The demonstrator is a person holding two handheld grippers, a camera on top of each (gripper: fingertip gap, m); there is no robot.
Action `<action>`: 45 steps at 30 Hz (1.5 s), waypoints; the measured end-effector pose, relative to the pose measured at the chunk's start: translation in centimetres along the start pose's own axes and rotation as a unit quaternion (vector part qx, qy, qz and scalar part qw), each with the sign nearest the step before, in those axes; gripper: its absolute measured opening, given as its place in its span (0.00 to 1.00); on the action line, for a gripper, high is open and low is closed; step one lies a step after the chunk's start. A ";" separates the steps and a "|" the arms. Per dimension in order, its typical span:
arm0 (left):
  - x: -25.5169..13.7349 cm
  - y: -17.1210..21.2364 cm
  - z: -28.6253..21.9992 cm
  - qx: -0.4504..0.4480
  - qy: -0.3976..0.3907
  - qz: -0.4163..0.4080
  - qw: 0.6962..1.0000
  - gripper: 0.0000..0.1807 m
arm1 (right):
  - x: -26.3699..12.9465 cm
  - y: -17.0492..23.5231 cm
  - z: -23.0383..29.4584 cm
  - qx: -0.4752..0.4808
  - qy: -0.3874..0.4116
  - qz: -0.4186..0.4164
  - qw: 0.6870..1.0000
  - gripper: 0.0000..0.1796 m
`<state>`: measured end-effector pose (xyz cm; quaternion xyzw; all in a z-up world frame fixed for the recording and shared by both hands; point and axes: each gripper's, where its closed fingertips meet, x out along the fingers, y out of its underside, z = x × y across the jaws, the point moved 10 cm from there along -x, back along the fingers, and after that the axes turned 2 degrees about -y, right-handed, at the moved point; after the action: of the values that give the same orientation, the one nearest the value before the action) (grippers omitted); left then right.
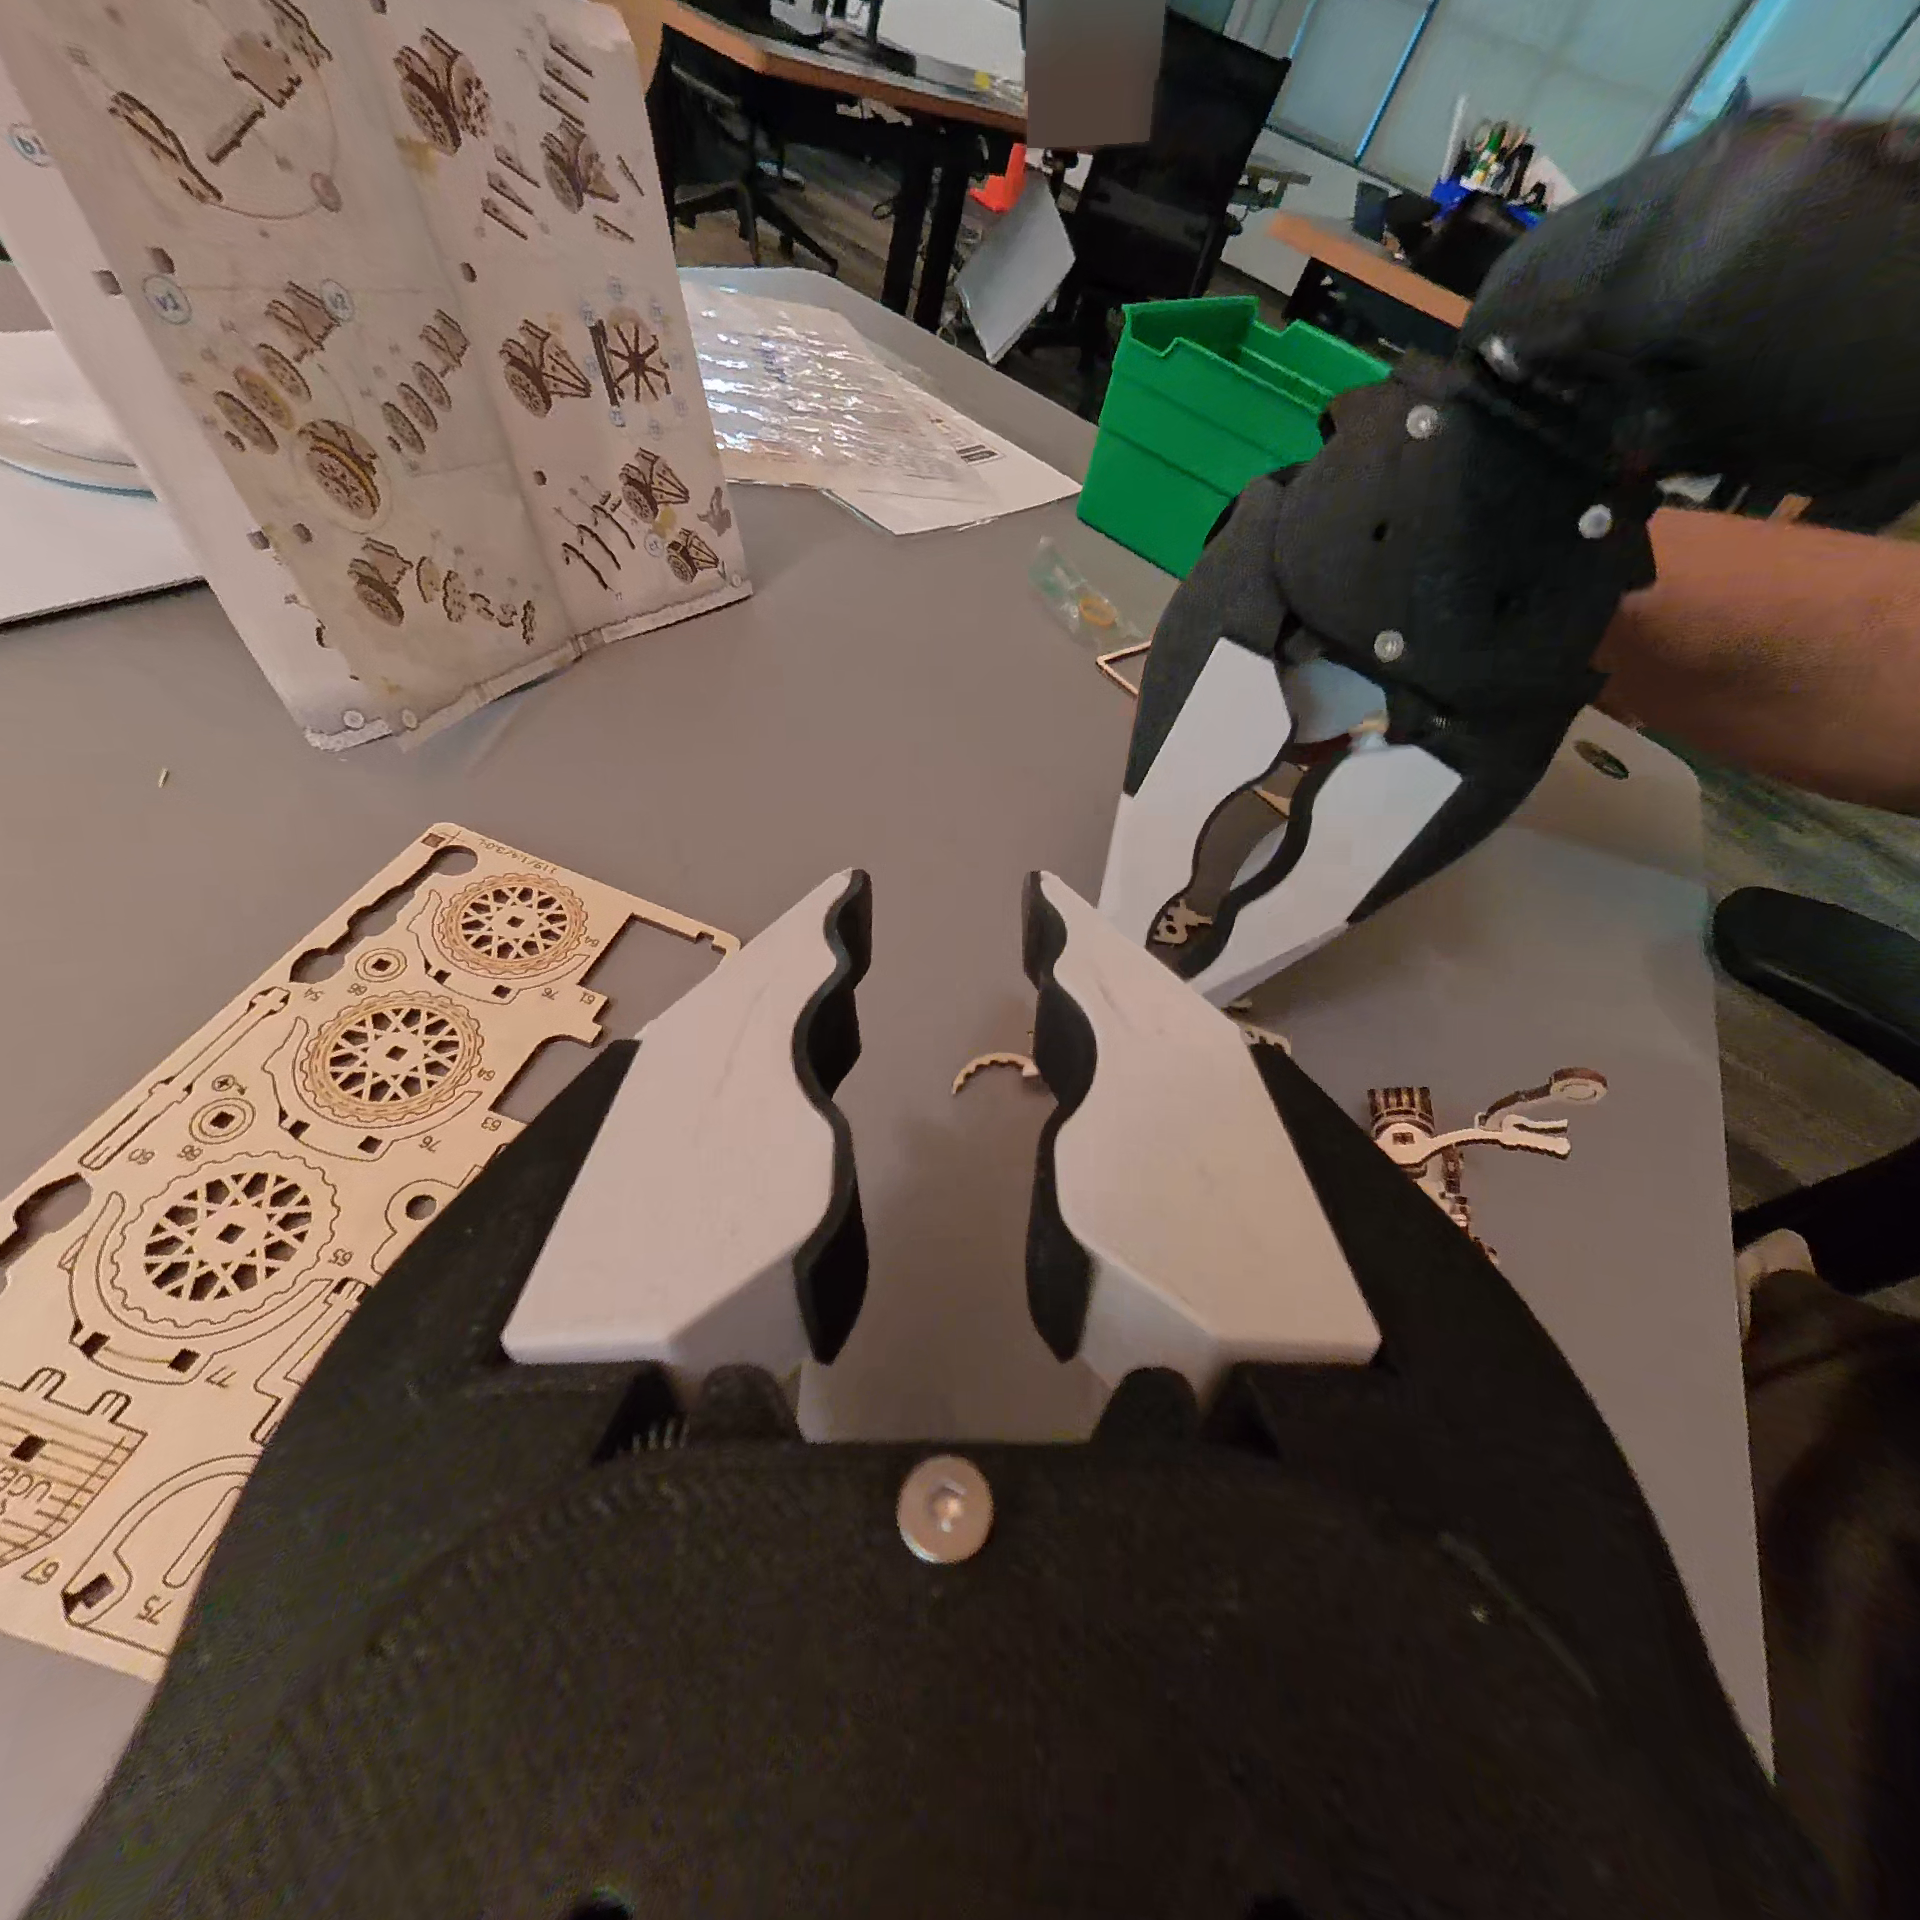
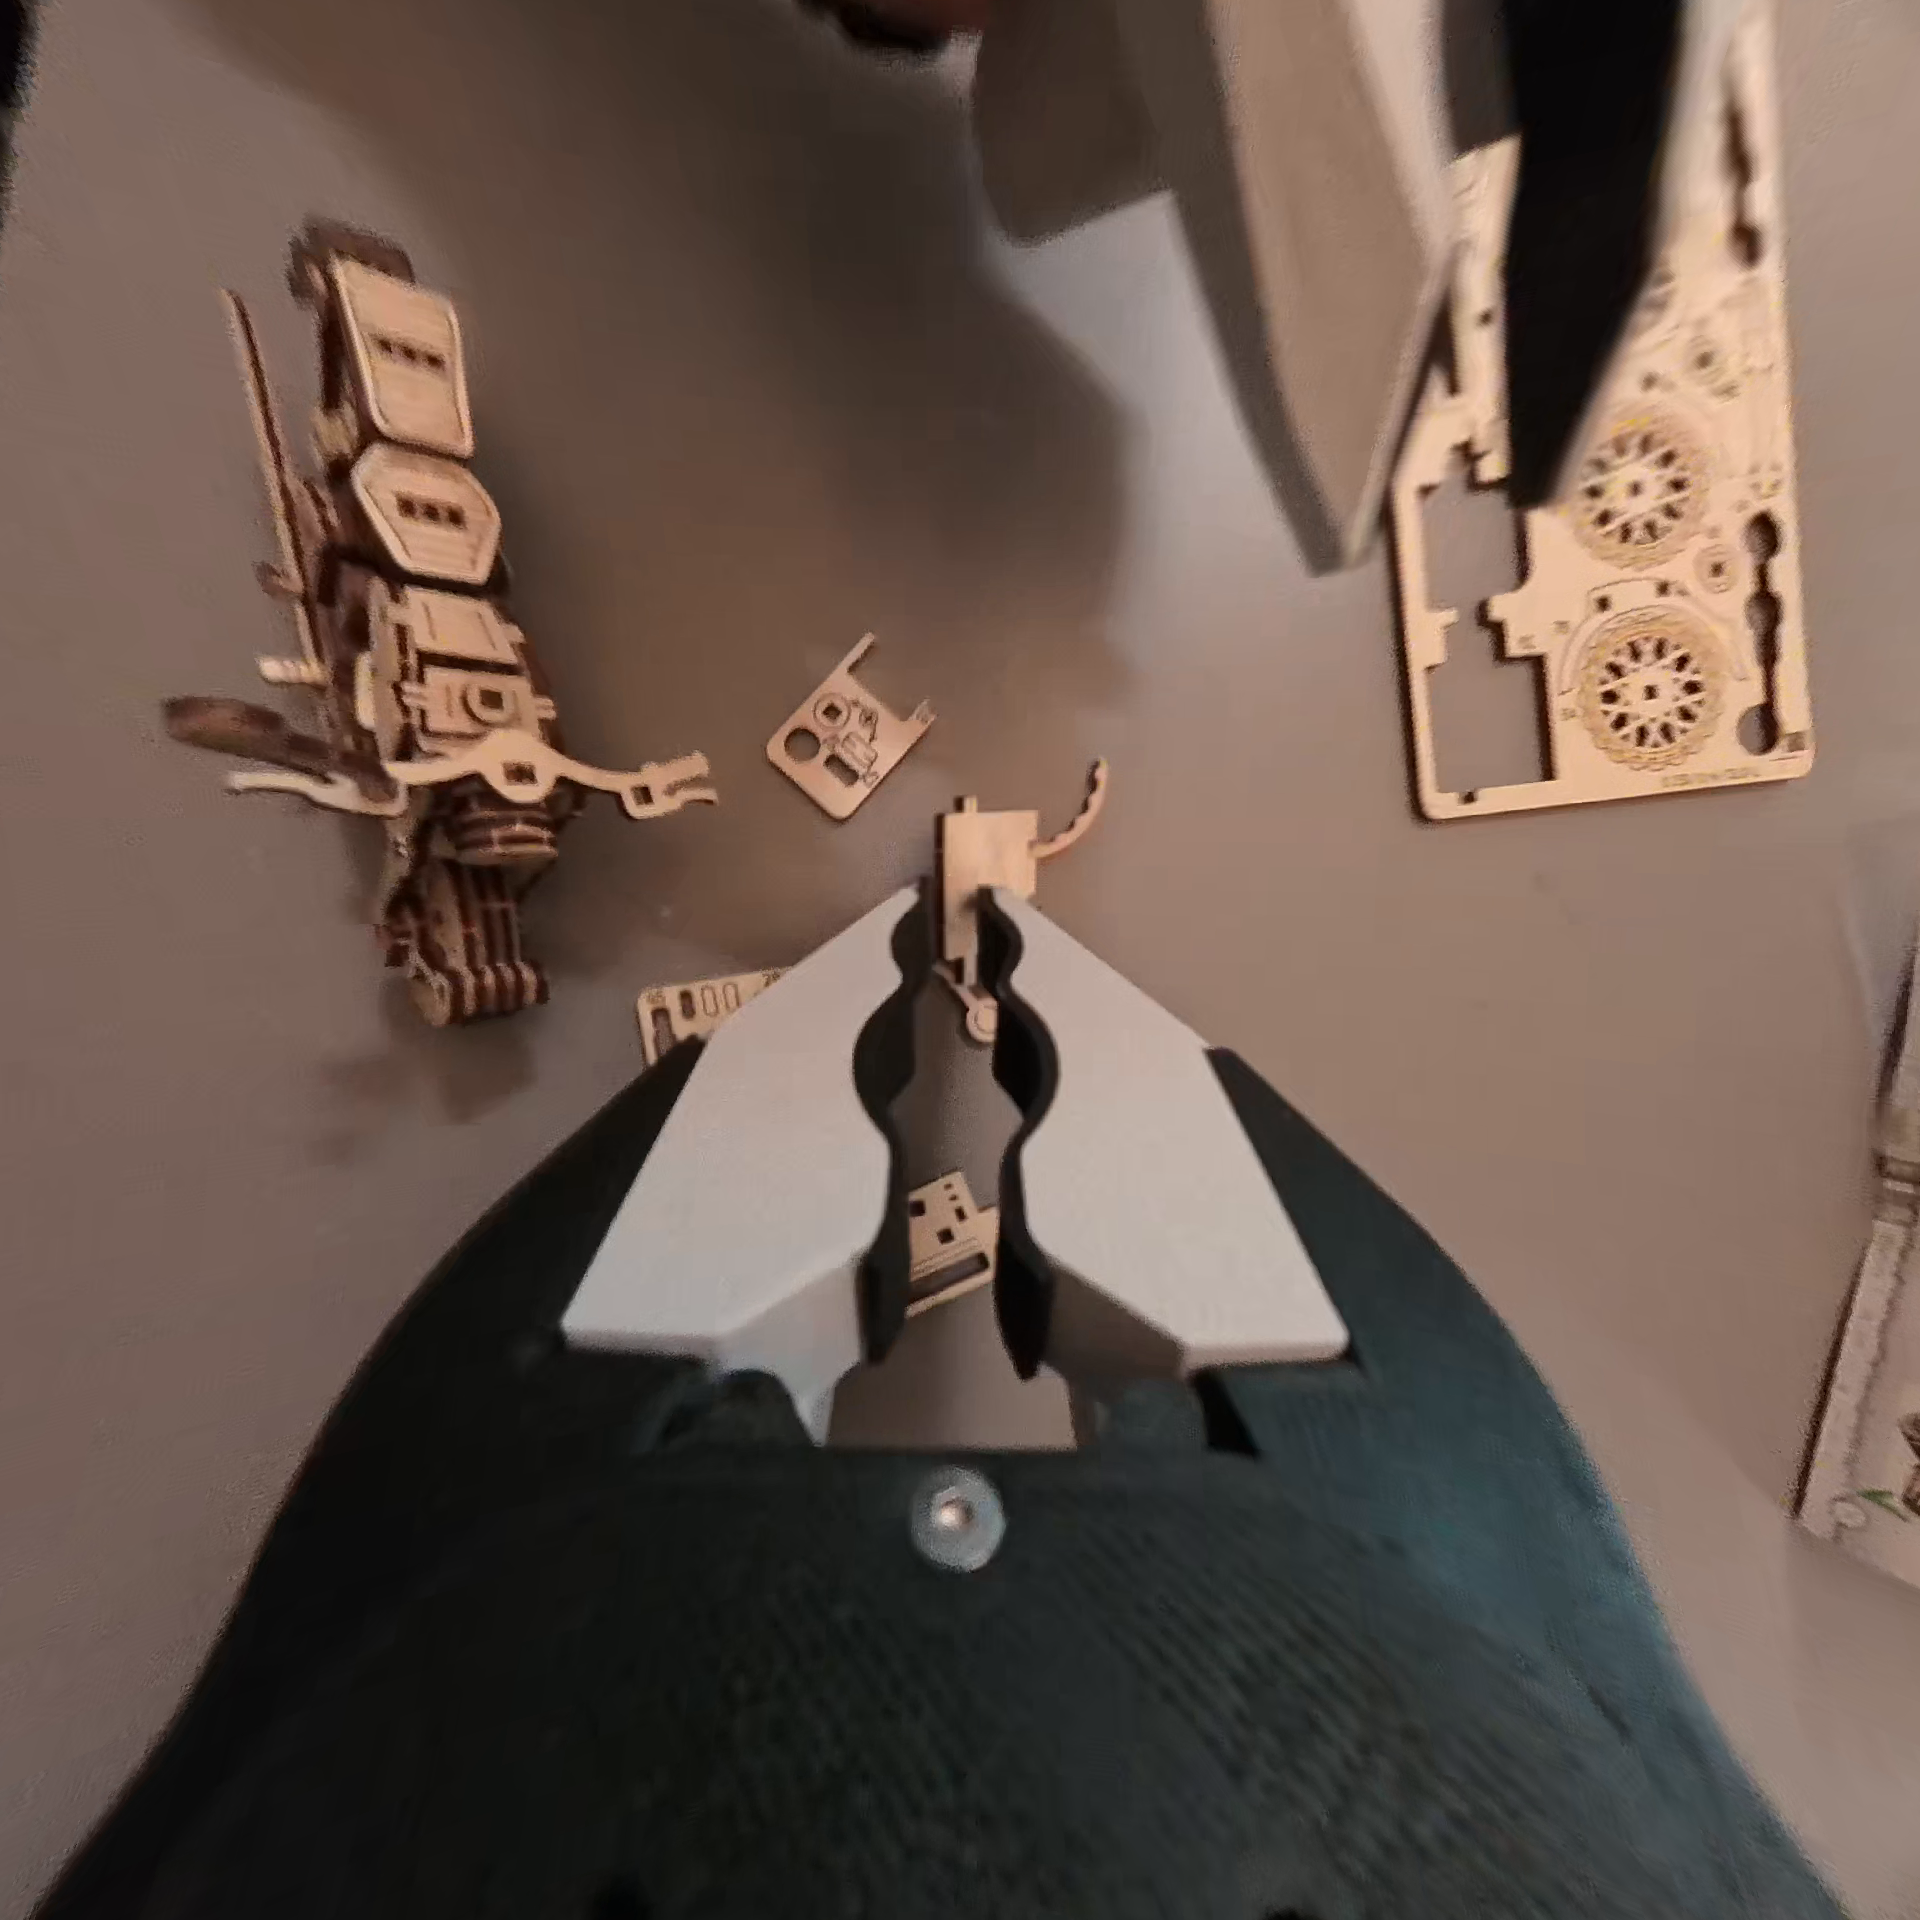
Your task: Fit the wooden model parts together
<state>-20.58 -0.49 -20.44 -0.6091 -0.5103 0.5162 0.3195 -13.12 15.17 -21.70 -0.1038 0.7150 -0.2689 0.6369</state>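
Pinching wooden part (image 2: 982, 854), right hand-held gripper (image 2: 954, 902)

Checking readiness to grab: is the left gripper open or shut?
Open: the left gripper shows a wide gap between its fingers, with bare table visible and nothing held.

A grey table (image 1: 831, 665) carries a wooden sheet (image 1: 260, 1174) near its left edge, a standing booklet (image 1: 416, 416) behind, a green bin (image 1: 1195, 436) at the far edge, and a model (image 2: 426, 623).
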 end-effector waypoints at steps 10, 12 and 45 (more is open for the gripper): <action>0.3 0.3 -1.7 -0.072 0.160 -0.004 0.984 0.20 | -5.2 0.6 -2.0 0.189 -0.112 -0.214 0.952 0.01; 0.9 0.6 -2.2 -0.125 0.216 0.025 0.968 0.21 | -5.9 0.9 -2.0 0.207 -0.144 -0.239 0.938 0.01; 4.0 1.1 2.3 -0.325 0.205 -0.139 0.913 0.01 | -6.0 3.2 4.8 0.237 0.386 -0.380 0.807 0.23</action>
<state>-22.70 2.71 -23.25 -0.6942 -0.6531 0.1362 0.2702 -6.80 19.58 -18.46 -0.1007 0.7196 -0.6681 0.1600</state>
